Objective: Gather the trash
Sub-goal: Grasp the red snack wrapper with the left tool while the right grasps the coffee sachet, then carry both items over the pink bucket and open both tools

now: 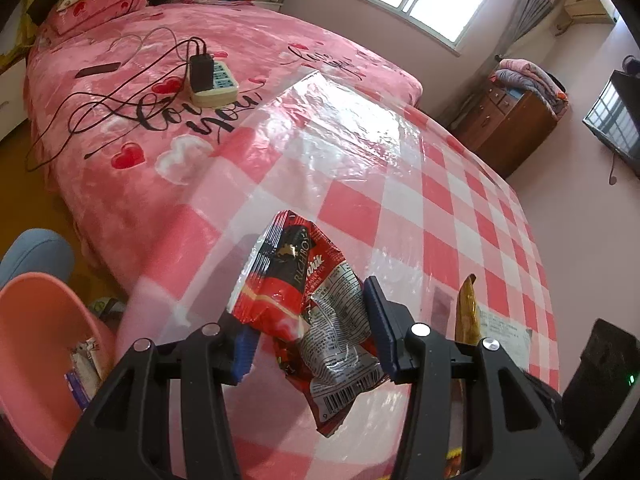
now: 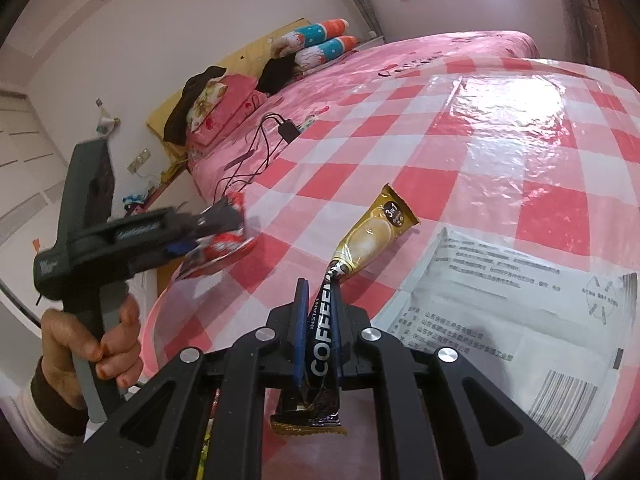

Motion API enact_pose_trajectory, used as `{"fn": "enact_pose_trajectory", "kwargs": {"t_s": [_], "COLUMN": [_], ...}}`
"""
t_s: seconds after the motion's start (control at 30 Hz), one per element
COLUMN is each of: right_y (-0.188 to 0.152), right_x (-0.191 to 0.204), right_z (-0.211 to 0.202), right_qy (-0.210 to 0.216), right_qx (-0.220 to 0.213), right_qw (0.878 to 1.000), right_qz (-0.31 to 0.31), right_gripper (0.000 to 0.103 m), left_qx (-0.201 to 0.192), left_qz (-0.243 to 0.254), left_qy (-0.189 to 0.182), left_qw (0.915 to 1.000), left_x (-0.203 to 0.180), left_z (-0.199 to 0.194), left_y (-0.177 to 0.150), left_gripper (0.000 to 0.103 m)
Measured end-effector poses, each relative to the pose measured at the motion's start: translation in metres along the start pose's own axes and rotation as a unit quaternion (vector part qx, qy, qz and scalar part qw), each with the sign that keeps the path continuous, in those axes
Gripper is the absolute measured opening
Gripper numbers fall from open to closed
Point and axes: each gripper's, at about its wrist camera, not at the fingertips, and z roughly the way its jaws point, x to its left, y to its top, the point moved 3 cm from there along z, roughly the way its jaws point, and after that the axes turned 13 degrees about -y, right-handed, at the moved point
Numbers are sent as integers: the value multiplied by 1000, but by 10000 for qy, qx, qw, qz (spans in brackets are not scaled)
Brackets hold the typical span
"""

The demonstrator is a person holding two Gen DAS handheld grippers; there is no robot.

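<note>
The left gripper [image 1: 312, 332] has its jaws closed partway around a crumpled red snack wrapper [image 1: 316, 312], which sits pinched between the blue pads and hangs above the near left edge of the counter [image 1: 460, 200], covered in a pink and white checked cloth under clear plastic. Lower left of it, beside the counter, stands a pink basin [image 1: 36, 340] with some scraps inside. The right gripper [image 2: 320, 320] has its jaws nearly shut on a gold and black coffee sachet [image 2: 360, 248]; the dark printed end is clamped between the pads and the gold end sticks out forward over the counter. To the right of the sachet a grey mailing bag [image 2: 520, 304] lies flat on the cloth. In the right wrist view the person's left hand [image 2: 88, 352] grips the handle of the left gripper at the left. Beyond the counter is a pink bed [image 1: 160, 128] with a power strip [image 1: 212, 80] and cables on it
</note>
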Motion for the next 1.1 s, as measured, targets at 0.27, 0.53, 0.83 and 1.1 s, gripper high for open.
{"fn": "enact_pose_trajectory", "kwargs": {"t_s": [0.27, 0.53, 0.83, 1.1], "right_y": [2, 7, 13, 17], "right_x": [10, 26, 58, 104], "right_z": [-9, -20, -27, -28], "right_qy": [218, 454, 712, 976], "right_qx": [7, 30, 123, 265], "right_qw": [9997, 9987, 9972, 9948], "right_qz": [147, 250, 181, -115], "right_gripper": [11, 11, 11, 11], "left_qx": [-3, -39, -72, -240], "left_qz": [-73, -137, -290, -493], "left_qy": [-206, -287, -364, -312], "left_qw": [9998, 9995, 9989, 9980], "left_x": [13, 28, 52, 80], "left_z": [-23, -42, -64, -92], "left_y": [-15, -27, -34, -39], "left_gripper": [50, 50, 50, 50]}}
